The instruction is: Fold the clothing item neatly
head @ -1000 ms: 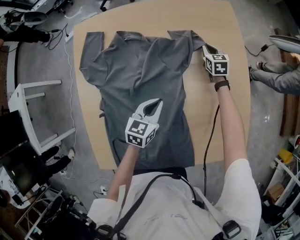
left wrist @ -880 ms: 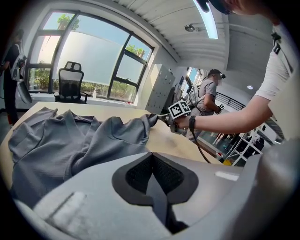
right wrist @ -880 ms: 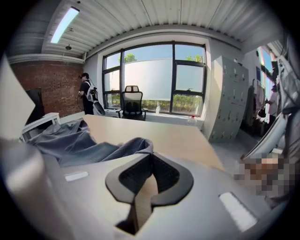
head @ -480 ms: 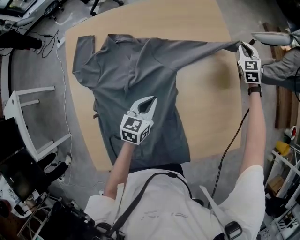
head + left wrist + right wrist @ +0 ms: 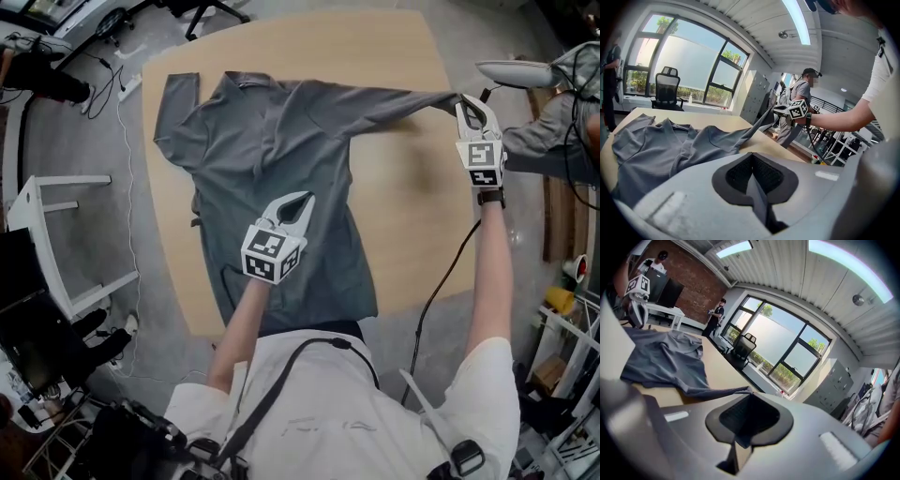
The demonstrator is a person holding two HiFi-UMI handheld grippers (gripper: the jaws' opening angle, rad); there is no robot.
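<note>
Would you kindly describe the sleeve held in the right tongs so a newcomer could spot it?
On the light wooden table lies a grey long-sleeved shirt. Its stretched sleeve runs taut to the right tongs; the other sleeve lies slack.

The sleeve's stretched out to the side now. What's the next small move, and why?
Probably swing the right tool inward to lay the sleeve across the shirt. That tool is shut on the sleeve's end, the sleeve hangs taut above the table, and the shut left tool is over the shirt's body.
</note>
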